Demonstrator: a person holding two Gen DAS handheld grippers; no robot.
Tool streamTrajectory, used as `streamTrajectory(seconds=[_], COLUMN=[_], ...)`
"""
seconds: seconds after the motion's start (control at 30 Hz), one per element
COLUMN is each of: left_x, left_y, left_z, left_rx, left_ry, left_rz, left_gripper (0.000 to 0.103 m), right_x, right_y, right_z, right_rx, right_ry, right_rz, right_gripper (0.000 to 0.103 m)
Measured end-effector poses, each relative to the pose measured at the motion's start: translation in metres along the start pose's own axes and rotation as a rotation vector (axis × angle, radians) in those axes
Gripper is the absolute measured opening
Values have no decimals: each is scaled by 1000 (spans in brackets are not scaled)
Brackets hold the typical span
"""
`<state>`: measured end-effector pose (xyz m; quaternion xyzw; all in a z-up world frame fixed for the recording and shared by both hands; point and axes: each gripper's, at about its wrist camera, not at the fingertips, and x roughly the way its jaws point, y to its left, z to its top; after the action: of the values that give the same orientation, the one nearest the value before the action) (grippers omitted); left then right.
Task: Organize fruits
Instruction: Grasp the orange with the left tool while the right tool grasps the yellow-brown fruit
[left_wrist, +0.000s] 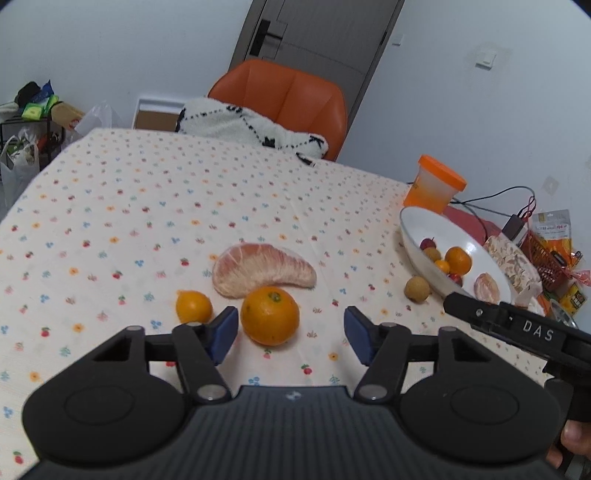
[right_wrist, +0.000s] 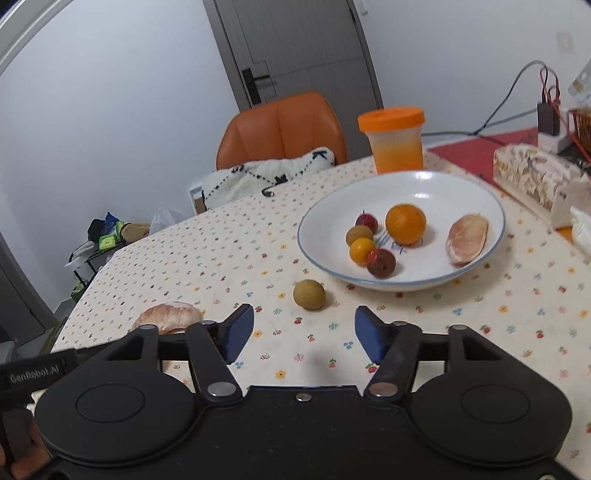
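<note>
My left gripper (left_wrist: 291, 328) is open and empty, with an orange (left_wrist: 270, 315) just ahead between its blue pads, nearer the left one. A small orange kumquat (left_wrist: 193, 306) lies to the left and a peeled pomelo segment (left_wrist: 258, 273) behind. My right gripper (right_wrist: 304, 328) is open and empty, just short of a brown longan (right_wrist: 309, 294) on the tablecloth. Behind it stands a white bowl (right_wrist: 443, 192) that holds an orange (right_wrist: 405, 224), a pomelo piece (right_wrist: 466, 239) and several small fruits. The bowl also shows in the left wrist view (left_wrist: 417, 221).
An orange-lidded jar (right_wrist: 395, 140) stands behind the bowl. A wrapped package (right_wrist: 535, 177), cables and a red basket sit at the right. An orange chair (left_wrist: 280, 99) with a white blanket stands at the table's far edge. The right gripper's body (left_wrist: 517, 328) shows at the left view's right side.
</note>
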<state>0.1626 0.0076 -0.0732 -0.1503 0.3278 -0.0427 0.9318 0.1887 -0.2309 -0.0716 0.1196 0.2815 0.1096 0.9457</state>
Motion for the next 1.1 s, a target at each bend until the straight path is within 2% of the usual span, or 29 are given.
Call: streamTrajectory(seconds=[0.13, 0.23, 0.5, 0.9, 0.97, 1.0, 1.03, 1.1], left_x=[10, 16, 19, 25, 25, 25, 25, 24], left_y=[3, 4, 2, 8, 8, 7, 7, 6], left_z=[0, 2, 16, 22, 23, 23, 23, 23], left_rx=[-4, 8, 20, -5, 1, 4, 4, 3], left_ry=[20, 30, 13, 7, 7, 9, 12, 14], left_rz=[15, 47, 58, 52, 55, 56, 54, 45], left_gripper=[55, 37, 36, 36, 36, 36, 36, 36], right_x=[9, 15, 33, 60, 64, 65, 67, 66], right_y=[2, 3, 1, 3, 5, 5, 5, 4], right_z=[-1, 0, 2, 5, 6, 6, 6, 6], right_rx=[-2, 1, 28, 32, 23, 22, 20, 27], right_ry=[6, 13, 27, 41, 36, 34, 32, 26], right_rz=[4, 6, -12, -48, -57, -58, -62, -64], right_gripper=[59, 58, 48, 46, 43, 37, 26, 25])
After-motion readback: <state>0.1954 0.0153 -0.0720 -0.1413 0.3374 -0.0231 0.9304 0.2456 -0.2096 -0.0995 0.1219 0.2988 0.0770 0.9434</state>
